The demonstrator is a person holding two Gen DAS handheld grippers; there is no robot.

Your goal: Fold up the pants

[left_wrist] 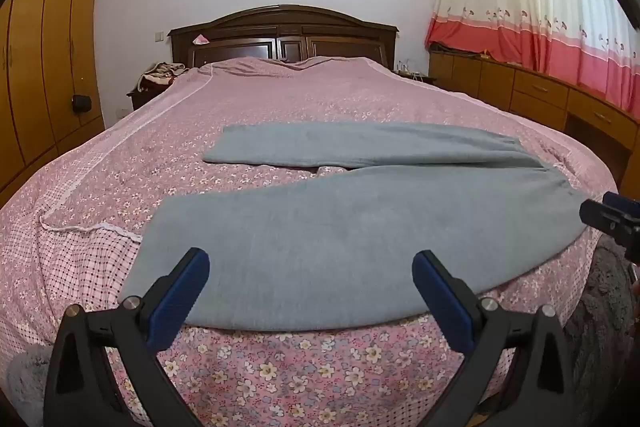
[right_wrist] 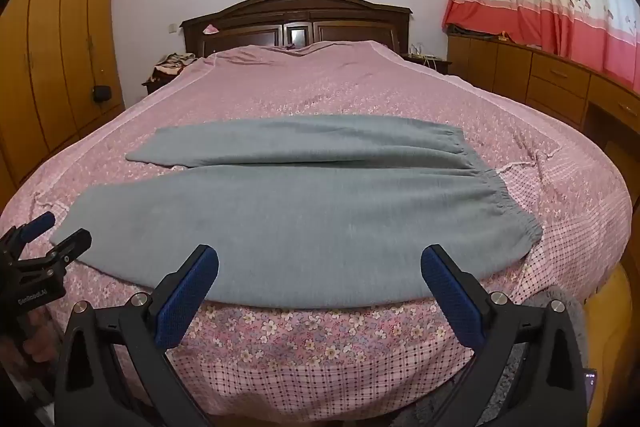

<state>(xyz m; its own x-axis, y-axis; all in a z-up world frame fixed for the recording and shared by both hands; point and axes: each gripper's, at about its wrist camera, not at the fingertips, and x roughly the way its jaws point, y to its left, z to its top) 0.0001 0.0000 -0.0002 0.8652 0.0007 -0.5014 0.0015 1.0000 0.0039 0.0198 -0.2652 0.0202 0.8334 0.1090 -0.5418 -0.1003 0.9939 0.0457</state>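
Grey pants (left_wrist: 320, 235) lie flat across the foot of the bed, legs pointing left, elastic waistband (right_wrist: 508, 203) at the right; they also show in the right wrist view (right_wrist: 312, 211). The two legs are spread slightly apart at the left ends. My left gripper (left_wrist: 310, 269) is open and empty, just short of the near leg's front edge. My right gripper (right_wrist: 320, 263) is open and empty, near the front edge toward the waist. Each gripper shows at the edge of the other's view: the right one (left_wrist: 612, 215), the left one (right_wrist: 48, 235).
The bed wears a pink floral quilt (left_wrist: 280, 99) with a checked underside turned up at the near corners (right_wrist: 580, 211). A dark headboard (left_wrist: 284, 35) stands at the far end. Wooden wardrobes (left_wrist: 44, 59) line the left, low cabinets (left_wrist: 540, 95) and curtains the right.
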